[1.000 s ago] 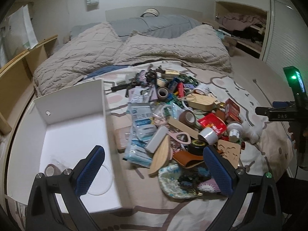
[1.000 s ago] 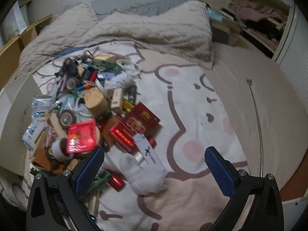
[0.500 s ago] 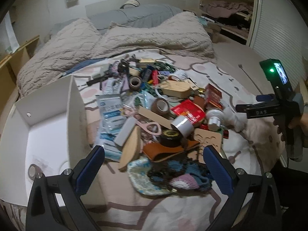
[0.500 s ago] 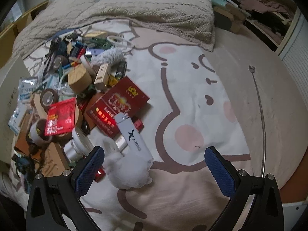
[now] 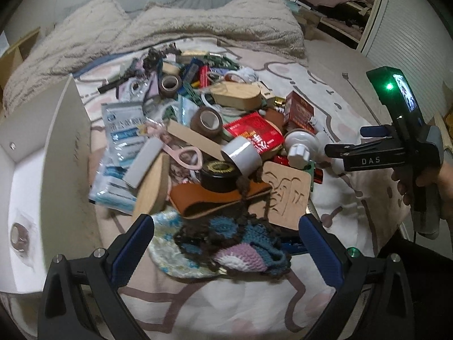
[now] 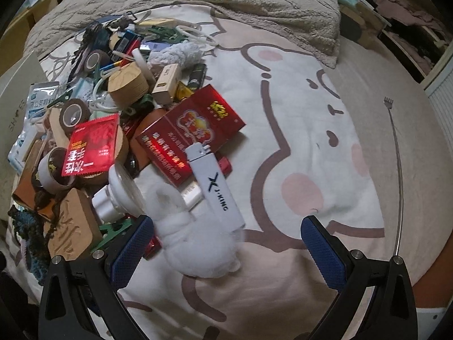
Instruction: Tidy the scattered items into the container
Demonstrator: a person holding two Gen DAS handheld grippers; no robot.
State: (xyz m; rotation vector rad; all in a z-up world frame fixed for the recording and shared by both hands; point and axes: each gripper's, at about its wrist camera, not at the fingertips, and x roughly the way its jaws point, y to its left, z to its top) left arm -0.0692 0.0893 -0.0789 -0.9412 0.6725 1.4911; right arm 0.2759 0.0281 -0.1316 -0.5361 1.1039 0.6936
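Bedroom, cluttered: a bed [image 6: 325, 107] with a bear-print cover is carrying the whole pile of scattered items [image 5: 215, 141], and a white container [image 5: 42, 170] is sitting at the pile's left edge. Task is looking barely begun. Container is holding what seems to be a single tape roll [image 5: 18, 233], though that corner is blurred; nearly everything else is lying out on the bed.

Left hand-held gripper [image 5: 226, 250] is hanging with jaws wide and gripping nothing. A crocheted piece [image 5: 232, 243] is lying right between its blue pads, at the pile's near edge, with the container off to its left.

Right hand-held gripper [image 6: 228, 248] is likewise spread wide and empty. A white plush toy [image 6: 195, 243] is lying between its fingers, close to the left one, with a white lighter [image 6: 216, 187] resting across it.
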